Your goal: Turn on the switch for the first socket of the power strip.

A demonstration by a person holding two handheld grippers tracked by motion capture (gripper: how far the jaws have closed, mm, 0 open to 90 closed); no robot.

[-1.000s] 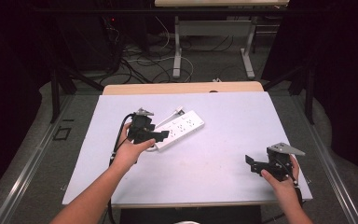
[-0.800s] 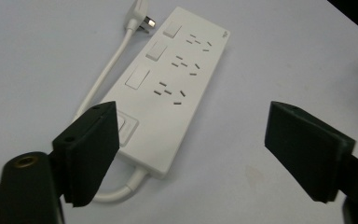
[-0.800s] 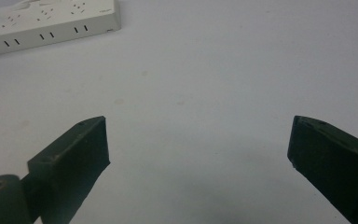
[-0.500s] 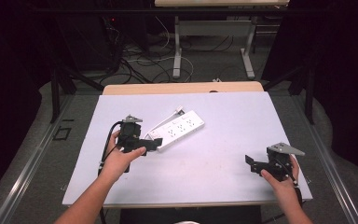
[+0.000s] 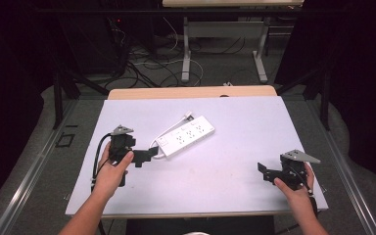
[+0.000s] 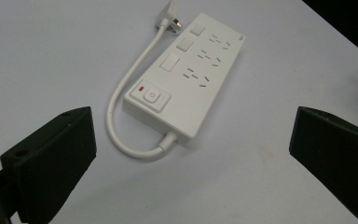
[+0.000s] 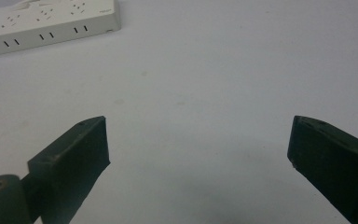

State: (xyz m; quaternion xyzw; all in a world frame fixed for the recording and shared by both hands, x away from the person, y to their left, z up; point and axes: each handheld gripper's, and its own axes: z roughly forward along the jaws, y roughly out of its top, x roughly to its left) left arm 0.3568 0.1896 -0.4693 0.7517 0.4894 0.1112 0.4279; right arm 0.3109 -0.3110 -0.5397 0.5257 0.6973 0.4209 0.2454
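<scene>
Two black hand-held grippers rest low over my table: left gripper (image 5: 149, 154), jaws just spread wide, empty, just short of the white plastic power strip (image 5: 185, 136); right gripper (image 5: 263, 169) gaping, well apart.

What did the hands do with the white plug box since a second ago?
The left gripper let go of the power strip and pulled back toward the table's left edge; its jaws have just been opening, and nothing is between them now. The power strip lies flat on the table in the same spot, its cable looped beside it. The right gripper stayed put, open.
</scene>
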